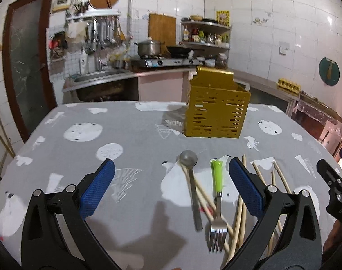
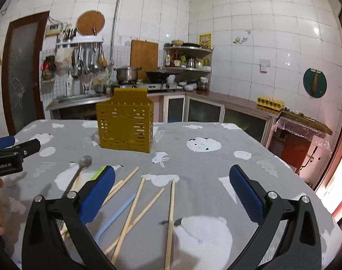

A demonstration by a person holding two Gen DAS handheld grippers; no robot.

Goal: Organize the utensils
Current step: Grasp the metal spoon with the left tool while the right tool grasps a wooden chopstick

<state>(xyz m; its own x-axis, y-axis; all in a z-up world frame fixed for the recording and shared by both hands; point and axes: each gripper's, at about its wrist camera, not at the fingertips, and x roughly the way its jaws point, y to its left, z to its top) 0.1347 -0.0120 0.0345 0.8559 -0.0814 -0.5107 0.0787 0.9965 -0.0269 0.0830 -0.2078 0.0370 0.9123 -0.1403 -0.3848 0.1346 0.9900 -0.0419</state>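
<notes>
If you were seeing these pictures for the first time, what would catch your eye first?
The perforated mustard-yellow plastic utensil caddy stands upright mid-table on the grey patterned tablecloth. Nearer lie scattered pale wooden chopsticks, a grey metal spoon and a green-handled fork, between both open grippers.

Left claw [image 1: 171,175] and right claw [image 2: 172,181], black frames, blue textured pads, silver screws

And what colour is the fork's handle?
Bright green. The fork has a metal head, and shows best in the left wrist view.
</notes>
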